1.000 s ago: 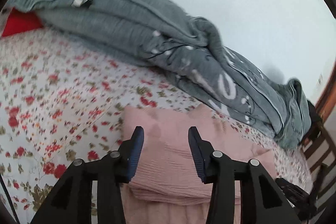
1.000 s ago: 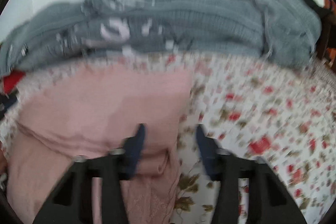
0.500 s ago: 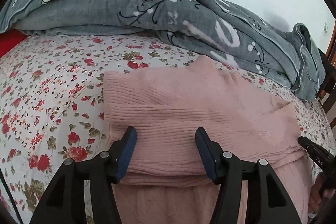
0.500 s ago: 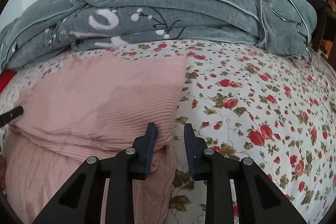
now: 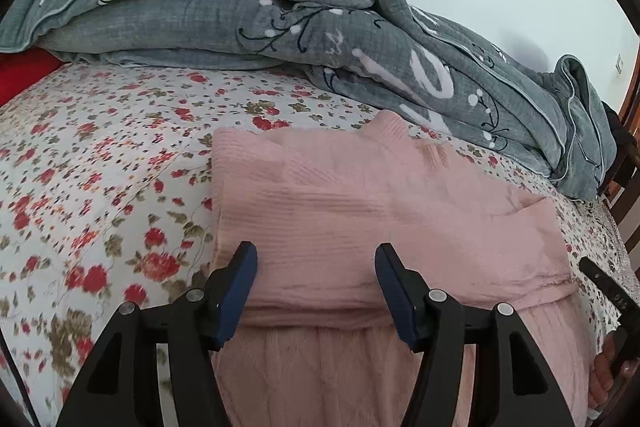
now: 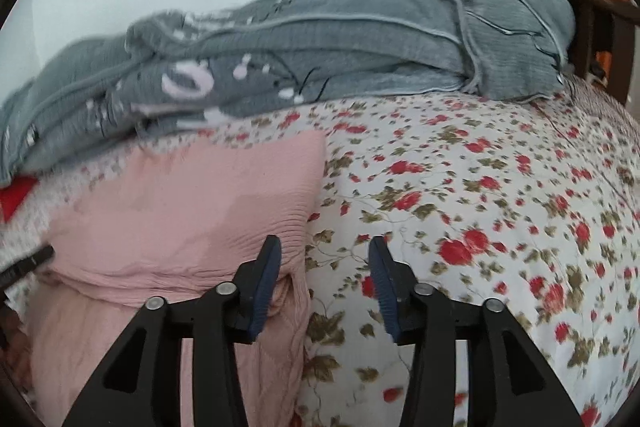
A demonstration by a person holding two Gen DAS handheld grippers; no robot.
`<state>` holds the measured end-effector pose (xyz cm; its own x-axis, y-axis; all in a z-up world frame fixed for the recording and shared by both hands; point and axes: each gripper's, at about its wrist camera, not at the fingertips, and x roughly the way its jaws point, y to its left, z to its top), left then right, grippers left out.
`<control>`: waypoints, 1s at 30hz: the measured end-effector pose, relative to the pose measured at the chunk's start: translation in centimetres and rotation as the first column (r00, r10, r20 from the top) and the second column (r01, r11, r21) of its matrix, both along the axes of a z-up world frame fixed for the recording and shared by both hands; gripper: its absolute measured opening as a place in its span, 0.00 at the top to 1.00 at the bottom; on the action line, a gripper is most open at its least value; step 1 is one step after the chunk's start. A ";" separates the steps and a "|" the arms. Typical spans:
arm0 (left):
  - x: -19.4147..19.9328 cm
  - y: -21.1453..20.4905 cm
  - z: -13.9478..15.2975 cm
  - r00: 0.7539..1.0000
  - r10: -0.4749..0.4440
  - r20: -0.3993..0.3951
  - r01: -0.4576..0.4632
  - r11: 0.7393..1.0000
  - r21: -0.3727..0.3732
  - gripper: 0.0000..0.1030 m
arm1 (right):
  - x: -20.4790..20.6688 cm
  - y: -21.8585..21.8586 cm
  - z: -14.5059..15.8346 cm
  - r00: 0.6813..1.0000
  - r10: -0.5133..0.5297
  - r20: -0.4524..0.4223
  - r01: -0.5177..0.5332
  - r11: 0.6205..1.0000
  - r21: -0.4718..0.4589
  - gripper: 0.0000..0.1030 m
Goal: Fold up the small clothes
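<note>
1. Since half a second ago the right tongs [image 6: 324,269] have parted from nearly closed to wide apart, and their view has gone slightly blurred; the left tongs [image 5: 316,279] are as wide as they were.
2. The right tongs hold nothing: the left finger lies over the sweater's [image 6: 192,211] right edge, the right finger over the bedsheet [image 6: 480,219].
3. The left tongs gape wide and grip nothing, poised over the sweater's [image 5: 360,211] near fold.
4. The sweater is pink ribbed knit, lying on the floral bedsheet [image 5: 100,167] of the bed, its upper part folded over into a thick layer atop a cable-knit lower part.
5. A grey blanket [image 5: 280,15] is heaped along the bed's far side, just beyond the sweater.
</note>
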<state>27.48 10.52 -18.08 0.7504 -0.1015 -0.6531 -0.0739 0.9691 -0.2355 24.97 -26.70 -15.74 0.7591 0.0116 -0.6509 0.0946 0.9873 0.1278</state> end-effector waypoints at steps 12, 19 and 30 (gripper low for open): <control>-10.5 0.9 -1.6 0.999 0.032 0.000 -0.032 0.999 -0.018 0.38 | -11.5 2.4 0.4 0.990 0.142 -0.018 -0.143 0.988 -0.057 0.52; -17.8 -0.9 -0.3 0.997 -0.064 -0.035 0.063 0.998 -0.031 0.38 | -19.9 2.9 -0.1 0.968 0.230 -0.102 -0.229 0.973 0.018 0.52; -23.8 -2.5 -2.0 0.985 -0.103 -0.140 0.101 0.995 -0.026 0.46 | -25.0 5.3 -2.4 0.953 0.269 -0.139 -0.272 0.962 -0.007 0.47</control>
